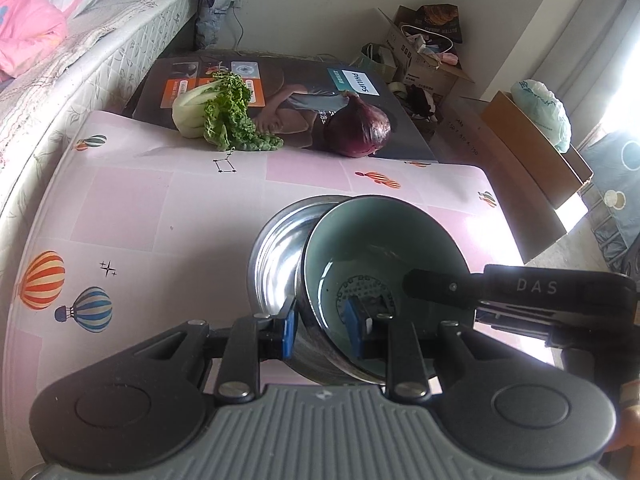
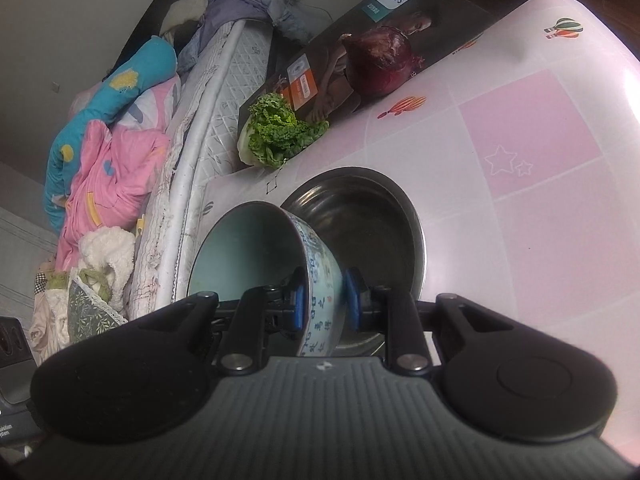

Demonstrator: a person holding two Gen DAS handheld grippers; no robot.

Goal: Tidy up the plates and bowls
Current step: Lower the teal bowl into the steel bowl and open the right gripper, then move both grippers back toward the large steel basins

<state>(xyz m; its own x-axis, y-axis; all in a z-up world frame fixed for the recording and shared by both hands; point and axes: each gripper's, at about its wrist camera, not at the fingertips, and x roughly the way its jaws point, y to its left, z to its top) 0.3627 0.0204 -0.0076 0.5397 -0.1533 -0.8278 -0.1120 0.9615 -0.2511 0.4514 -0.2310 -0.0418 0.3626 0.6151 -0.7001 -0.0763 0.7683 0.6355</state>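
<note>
Steel bowl point(image 1: 276, 256) polished, mirror-bright metal; ceramic bowl point(image 1: 384, 248) glazed, glossy celadon inside, blue-patterned outside; counter point(image 1: 160, 208) cover smooth, slightly shiny printed sheet; gripper pads point(image 1: 289, 330) blue, matt; mattress point(image 1: 100, 52) quilted cloth.

bed point(image 1: 100, 52) beside sunlit table point(image 1: 160, 208)

Left claw point(image 1: 320, 332) and right claw point(image 2: 326, 302) both angle downward, each clamped on a rim.

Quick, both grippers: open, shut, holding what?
Left gripper: shut on the steel bowl.
Right gripper: shut on the ceramic bowl.
</note>
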